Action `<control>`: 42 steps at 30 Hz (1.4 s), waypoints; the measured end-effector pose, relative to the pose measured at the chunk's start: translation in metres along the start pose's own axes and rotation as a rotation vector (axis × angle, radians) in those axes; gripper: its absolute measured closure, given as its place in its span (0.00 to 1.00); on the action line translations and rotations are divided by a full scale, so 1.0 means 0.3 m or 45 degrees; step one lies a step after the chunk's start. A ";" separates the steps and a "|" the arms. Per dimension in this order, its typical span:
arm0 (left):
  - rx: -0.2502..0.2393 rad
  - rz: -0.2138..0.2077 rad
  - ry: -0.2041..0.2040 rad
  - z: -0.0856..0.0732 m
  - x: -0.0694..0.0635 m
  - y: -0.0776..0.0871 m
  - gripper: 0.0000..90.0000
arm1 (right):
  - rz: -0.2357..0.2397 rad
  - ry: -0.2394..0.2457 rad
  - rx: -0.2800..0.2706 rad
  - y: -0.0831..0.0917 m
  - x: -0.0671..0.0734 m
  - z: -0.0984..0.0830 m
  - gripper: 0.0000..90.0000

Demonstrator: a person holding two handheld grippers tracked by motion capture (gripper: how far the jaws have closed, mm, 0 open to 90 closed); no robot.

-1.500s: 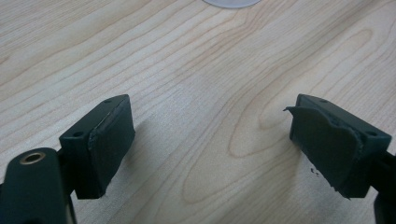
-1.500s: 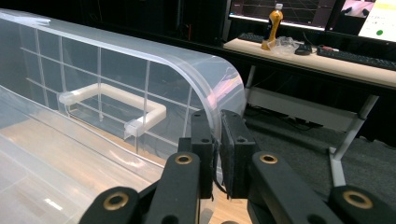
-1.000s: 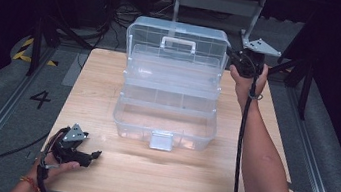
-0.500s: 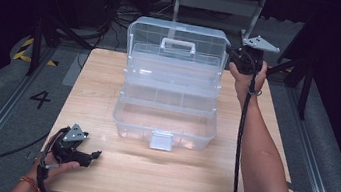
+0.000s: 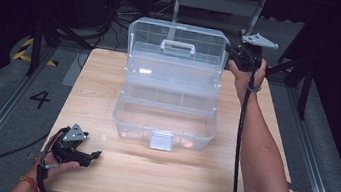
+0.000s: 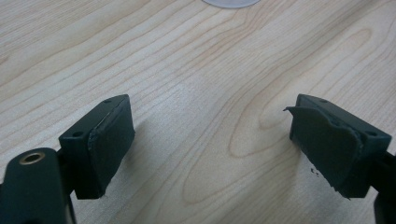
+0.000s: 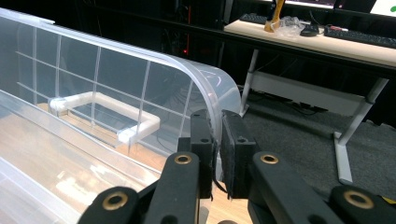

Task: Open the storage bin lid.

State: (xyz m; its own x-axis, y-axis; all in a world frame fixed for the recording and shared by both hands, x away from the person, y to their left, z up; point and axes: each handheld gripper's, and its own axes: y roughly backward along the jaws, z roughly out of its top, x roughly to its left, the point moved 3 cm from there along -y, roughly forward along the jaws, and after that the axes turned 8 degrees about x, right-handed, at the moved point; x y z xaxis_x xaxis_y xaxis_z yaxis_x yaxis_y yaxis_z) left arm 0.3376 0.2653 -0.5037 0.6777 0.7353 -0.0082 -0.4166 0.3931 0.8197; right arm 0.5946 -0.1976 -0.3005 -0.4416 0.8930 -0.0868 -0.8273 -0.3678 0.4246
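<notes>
A light wooden tabletop (image 5: 108, 92) stands on grey floor (image 5: 1, 97) marked "4" (image 5: 39, 99); beyond, darkness, cables (image 5: 120, 8), and a desk (image 7: 327, 44).

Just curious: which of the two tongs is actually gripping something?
The right tongs, far side, pinch the edge of the clear box's raised lid. The left tongs gape open over bare table.

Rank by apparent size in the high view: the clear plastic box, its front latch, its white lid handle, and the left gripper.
1. Clear plastic box, by far the largest.
2. Left gripper, though it sits nearer the camera, which may enlarge it.
3 and 4. White lid handle and front latch look about alike; no ranking between them.
</notes>
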 end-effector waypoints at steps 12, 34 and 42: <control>0.001 0.000 -0.001 0.000 0.000 0.000 0.16 | -0.014 -0.001 0.043 -0.036 -0.011 0.010 0.94; 0.002 -0.005 0.002 0.001 0.000 0.001 0.16 | -0.045 -0.012 0.142 -0.130 -0.037 0.021 0.93; 0.004 -0.002 -0.007 0.001 0.002 0.001 0.16 | -0.075 0.005 0.168 -0.160 -0.038 0.016 0.93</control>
State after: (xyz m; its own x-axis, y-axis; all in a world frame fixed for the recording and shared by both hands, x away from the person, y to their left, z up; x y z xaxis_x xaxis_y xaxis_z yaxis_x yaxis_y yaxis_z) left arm 0.3380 0.2657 -0.5032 0.6818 0.7315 -0.0061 -0.4137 0.3924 0.8215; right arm 0.6409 -0.1888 -0.3154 -0.3954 0.9108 -0.1187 -0.7992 -0.2775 0.5333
